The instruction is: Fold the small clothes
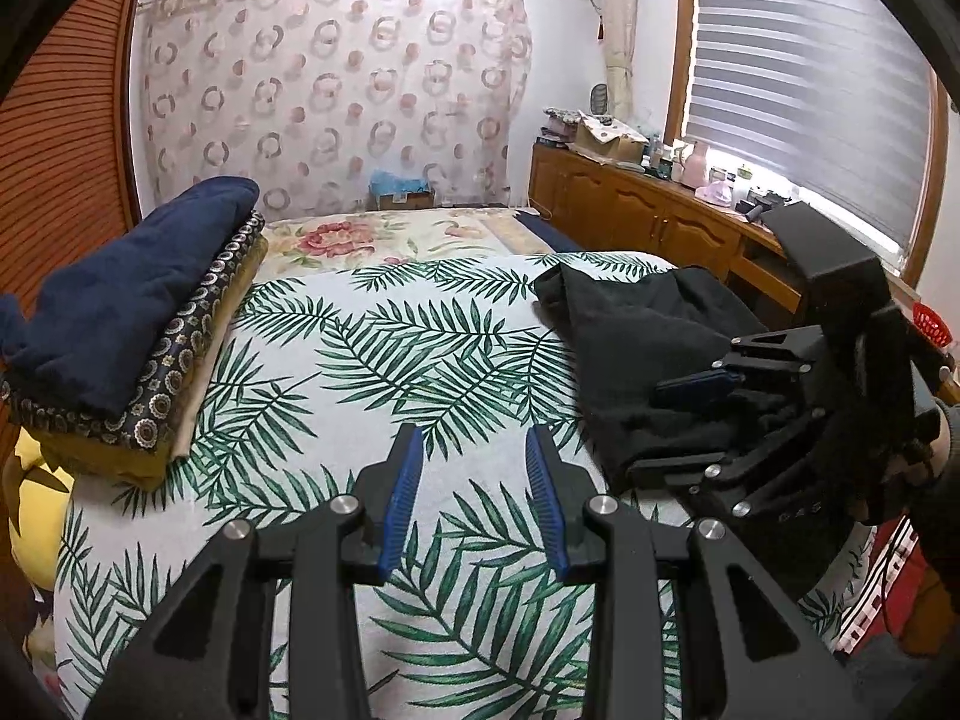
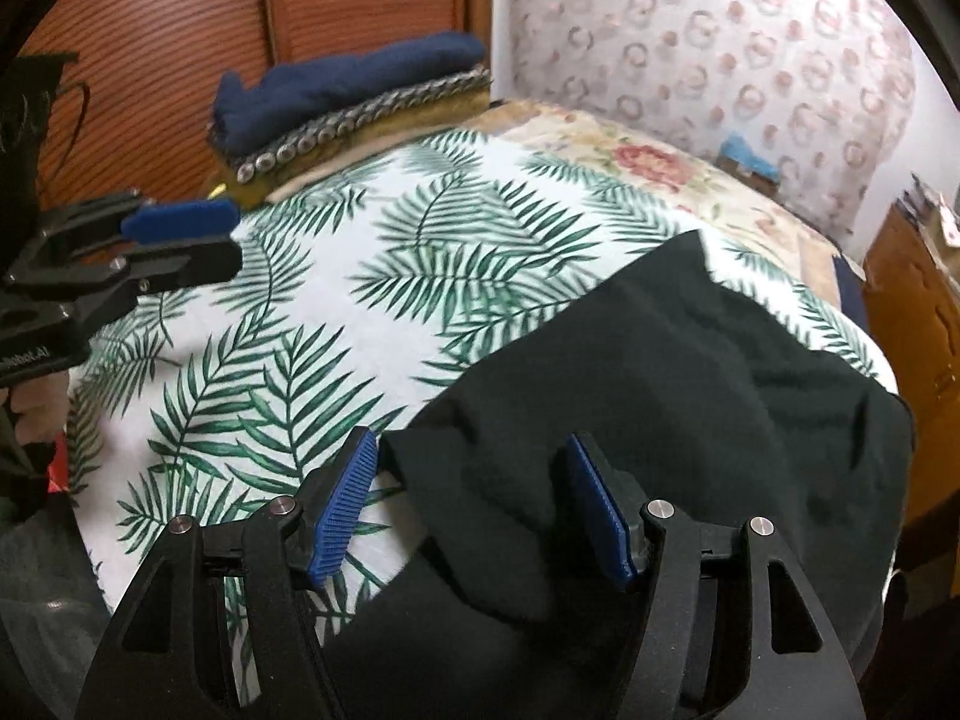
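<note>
A crumpled black garment (image 1: 636, 336) lies on the right side of the palm-leaf sheet (image 1: 372, 360); it also fills the lower right of the right wrist view (image 2: 690, 372). My left gripper (image 1: 474, 450) is open and empty, above bare sheet to the left of the garment. My right gripper (image 2: 474, 468) is open, its blue pads (image 2: 345, 510) straddling the garment's near edge without closing on it. In the left wrist view the right gripper (image 1: 708, 402) sits over the garment's right part. The left gripper (image 2: 180, 240) shows at the left of the right wrist view.
A stack of folded fabrics (image 1: 132, 324) with a navy piece on top sits at the bed's left side, by the wooden louvred door (image 1: 54, 168). A wooden cabinet (image 1: 636, 210) with clutter stands under the window at right. A floral sheet (image 1: 384, 237) covers the far bed.
</note>
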Motion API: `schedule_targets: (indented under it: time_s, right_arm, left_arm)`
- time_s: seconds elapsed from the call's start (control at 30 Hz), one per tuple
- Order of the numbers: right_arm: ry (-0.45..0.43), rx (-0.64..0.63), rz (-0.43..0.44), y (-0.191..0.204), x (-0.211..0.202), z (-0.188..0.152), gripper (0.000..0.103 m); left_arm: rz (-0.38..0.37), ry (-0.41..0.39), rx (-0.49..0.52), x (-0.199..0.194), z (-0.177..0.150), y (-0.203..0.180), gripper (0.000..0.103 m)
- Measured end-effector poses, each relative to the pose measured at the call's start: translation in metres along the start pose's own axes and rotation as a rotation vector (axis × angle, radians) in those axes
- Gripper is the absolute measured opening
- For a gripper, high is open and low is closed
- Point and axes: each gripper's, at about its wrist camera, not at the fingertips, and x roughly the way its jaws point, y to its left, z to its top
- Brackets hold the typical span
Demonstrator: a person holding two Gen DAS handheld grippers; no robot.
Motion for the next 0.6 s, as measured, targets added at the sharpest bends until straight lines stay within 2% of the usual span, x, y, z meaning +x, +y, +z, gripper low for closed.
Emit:
schedule_targets:
  time_s: [0.23, 0.3, 0.33, 0.37, 0.4, 0.47, 0.6]
  right_arm:
    - [0.061, -0.064, -0.033, 0.012, 0.020, -0.002, 0.067]
    - [0.055, -0.090, -0.039, 0.013, 0.022, -0.004, 0.065]
    - [0.053, -0.087, -0.033, 0.012, 0.022, -0.006, 0.062]
    - [0.048, -0.086, -0.032, 0.011, 0.021, -0.006, 0.047]
    - [0.044, -0.086, -0.031, 0.009, 0.020, -0.007, 0.028]
    - [0.041, -0.080, -0.052, 0.005, 0.018, -0.008, 0.011]
    - [-0.010, -0.043, -0.041, -0.013, -0.002, -0.002, 0.009]
  left_arm:
    - [-0.004, 0.006, -0.008, 0.002, -0.002, 0.001, 0.034]
    - [-0.004, 0.007, -0.007, 0.002, -0.002, 0.001, 0.034]
    - [-0.004, 0.008, -0.008, 0.003, -0.002, 0.001, 0.034]
    - [-0.005, 0.009, -0.009, 0.004, -0.002, 0.000, 0.034]
    - [-0.007, 0.010, -0.009, 0.004, -0.003, 0.000, 0.034]
    - [-0.010, 0.010, -0.006, 0.005, -0.004, -0.001, 0.034]
    - [-0.016, 0.016, 0.000, 0.006, -0.006, -0.003, 0.034]
